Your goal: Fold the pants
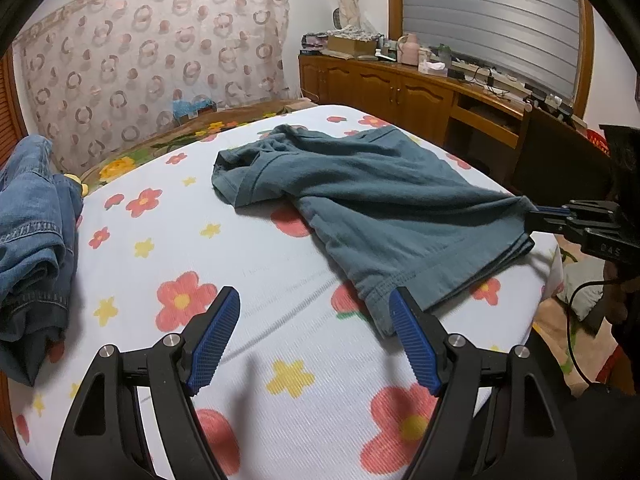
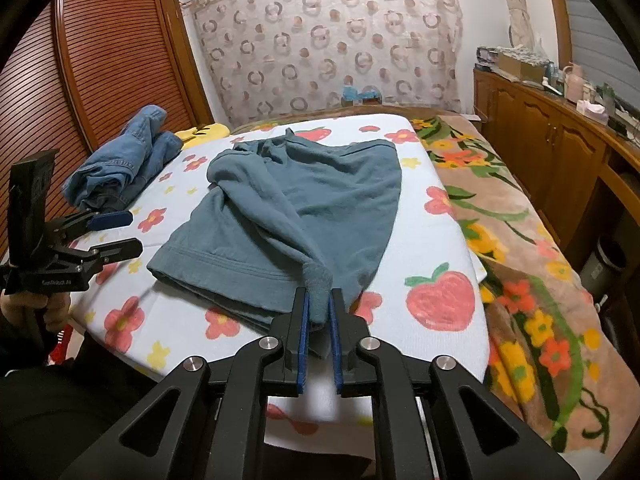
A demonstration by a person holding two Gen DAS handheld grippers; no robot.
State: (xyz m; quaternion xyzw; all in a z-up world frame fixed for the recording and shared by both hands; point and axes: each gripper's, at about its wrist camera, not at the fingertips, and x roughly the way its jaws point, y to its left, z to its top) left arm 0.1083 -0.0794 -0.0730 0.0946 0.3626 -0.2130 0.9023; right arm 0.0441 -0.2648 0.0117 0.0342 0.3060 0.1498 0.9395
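Left wrist view. My left gripper (image 1: 314, 312) hangs over the bed (image 1: 280, 420) with its jaws spread wide and nothing between them. The pants (image 1: 360, 200), teal and short-legged, lie on the floral sheet at about one o'clock from this gripper. Their near hem runs from my right finger (image 1: 404, 320), which sits just beside it, out toward three o'clock. The waistband end is bunched at twelve o'clock, so the long axis runs roughly from twelve to four. At three o'clock my right gripper (image 1: 538, 212) pinches the far hem corner. A heap of jeans (image 1: 32, 240) lies apart at nine o'clock.

Right wrist view. My right gripper (image 2: 318, 300) is closed on a hem corner of the pants (image 2: 304, 200); a wad of cloth stands up between the pads, and a ridge of fabric is drawn from it toward eleven o'clock. The body of the garment spreads away to twelve o'clock, waistband farthest. The hem runs off to nine o'clock, where my left gripper (image 2: 116, 234) waits with parted, empty fingers just off the free hem corner. The jeans (image 2: 120, 164) rest beyond it at ten o'clock.

Judgement: the free corner lies nearer my left hand, a little to its right; gripping it would let both corners travel together toward the waistband.
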